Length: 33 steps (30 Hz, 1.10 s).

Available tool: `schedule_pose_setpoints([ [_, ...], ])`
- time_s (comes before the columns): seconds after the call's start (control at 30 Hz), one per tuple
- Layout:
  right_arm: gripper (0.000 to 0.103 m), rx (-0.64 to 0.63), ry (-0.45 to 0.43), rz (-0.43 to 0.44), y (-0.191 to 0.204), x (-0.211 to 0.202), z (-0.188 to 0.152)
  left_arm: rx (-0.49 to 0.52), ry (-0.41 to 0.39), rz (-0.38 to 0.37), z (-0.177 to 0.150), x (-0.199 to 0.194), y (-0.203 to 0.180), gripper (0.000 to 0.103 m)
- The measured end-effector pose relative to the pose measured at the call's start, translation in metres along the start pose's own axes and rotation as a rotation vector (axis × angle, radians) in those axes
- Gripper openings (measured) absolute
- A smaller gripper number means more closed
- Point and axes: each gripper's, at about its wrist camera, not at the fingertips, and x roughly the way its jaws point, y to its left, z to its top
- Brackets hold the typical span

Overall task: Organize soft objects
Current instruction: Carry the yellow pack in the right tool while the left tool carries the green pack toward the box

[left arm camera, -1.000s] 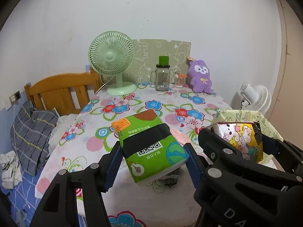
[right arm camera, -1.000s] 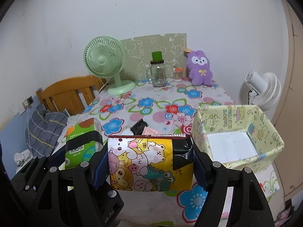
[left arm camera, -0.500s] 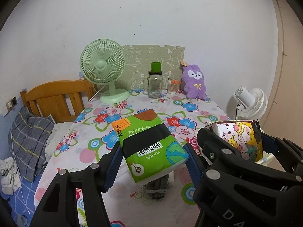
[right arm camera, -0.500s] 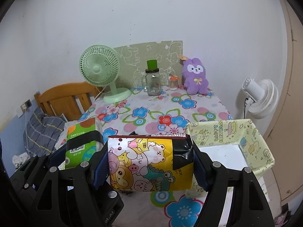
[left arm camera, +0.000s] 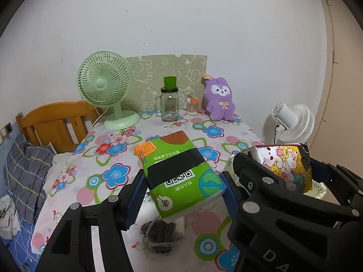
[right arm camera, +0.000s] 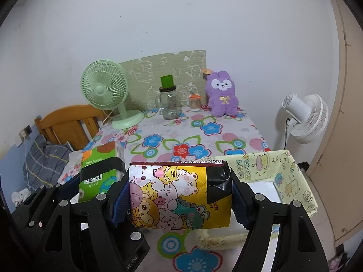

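My left gripper [left arm camera: 181, 195] is shut on a green tissue pack [left arm camera: 179, 174] and holds it above the flowered table [left arm camera: 109, 158]. My right gripper [right arm camera: 179, 201] is shut on a yellow cartoon tissue pack [right arm camera: 179, 195], held above the table's front edge beside the pale yellow fabric box [right arm camera: 292, 181], which is open with a white bottom. The green pack also shows in the right wrist view [right arm camera: 97, 170], and the cartoon pack in the left wrist view [left arm camera: 285, 165]. A grey yarn bundle [left arm camera: 158, 233] lies on the table under the left gripper.
At the table's back stand a green desk fan [left arm camera: 106, 90], a glass jar with a green lid [left arm camera: 170, 104], a small jar [left arm camera: 192, 106] and a purple plush rabbit [left arm camera: 220, 99]. A wooden bed head [left arm camera: 56, 122] is at left, a white floor fan [right arm camera: 306, 115] at right.
Both grippers have pulled back and up from the table while still holding their packs. The table and box look farther away and lower in view.
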Motion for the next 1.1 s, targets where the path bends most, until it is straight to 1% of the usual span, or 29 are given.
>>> schedule_pose_setpoints([
  [0.27, 0.077, 0.023, -0.003, -0.031, -0.03, 0.008, 0.007, 0.025, 0.007, -0.024, 0.008, 0.016, -0.025, 0.066],
  [0.7, 0.077, 0.068, 0.01, -0.087, -0.077, 0.022, 0.013, 0.082, 0.034, -0.105, 0.017, 0.041, -0.069, 0.066],
  [0.87, 0.077, 0.083, 0.021, -0.122, -0.096, 0.03, 0.013, 0.113, 0.068, -0.149, 0.016, 0.057, -0.086, 0.066],
  [1.1, 0.077, 0.115, 0.027, -0.153, -0.122, 0.039, 0.013, 0.151, 0.122, -0.187, 0.013, 0.077, -0.11, 0.066],
])
